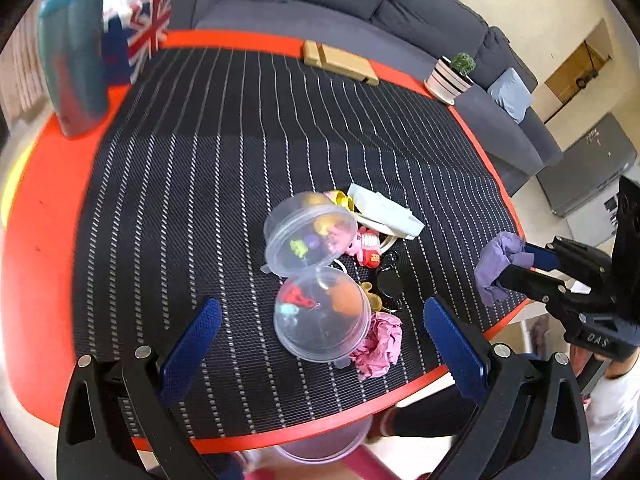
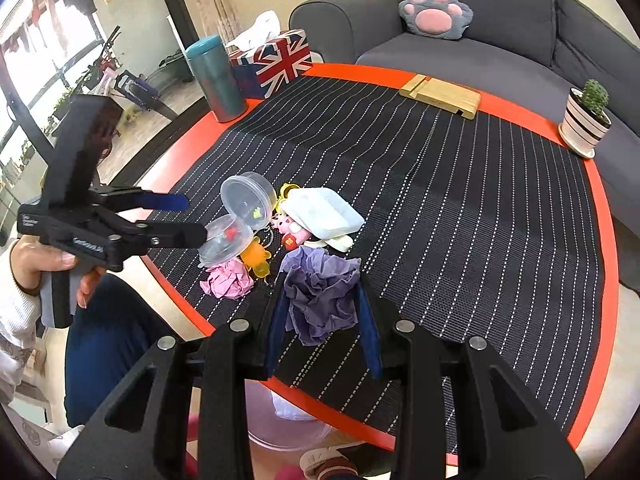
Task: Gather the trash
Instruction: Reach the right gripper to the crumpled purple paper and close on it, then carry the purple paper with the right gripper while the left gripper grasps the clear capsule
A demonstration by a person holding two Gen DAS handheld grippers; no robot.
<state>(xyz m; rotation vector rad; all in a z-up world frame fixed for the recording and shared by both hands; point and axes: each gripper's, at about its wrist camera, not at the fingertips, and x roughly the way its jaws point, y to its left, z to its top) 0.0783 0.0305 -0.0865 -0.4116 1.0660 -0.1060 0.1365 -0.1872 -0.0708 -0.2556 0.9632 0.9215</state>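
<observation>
Between my right gripper's (image 2: 322,320) blue pads I see purple crumpled paper (image 2: 322,300). Ahead of my left gripper (image 1: 322,336) lies a pink paper wad (image 1: 378,344) on the black mat (image 1: 200,160) with white dashed stripes; the table rim (image 1: 36,248) is orange-red.

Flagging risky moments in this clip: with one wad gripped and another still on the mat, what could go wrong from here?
1. The crumpled purple paper wad bulges beyond the right gripper; it may slip out.
2. The crumpled pink paper wad touches the clear plastic hinged container, so the open left gripper could knock that over.
3. The wad sits near the red table edge and might fall.
</observation>
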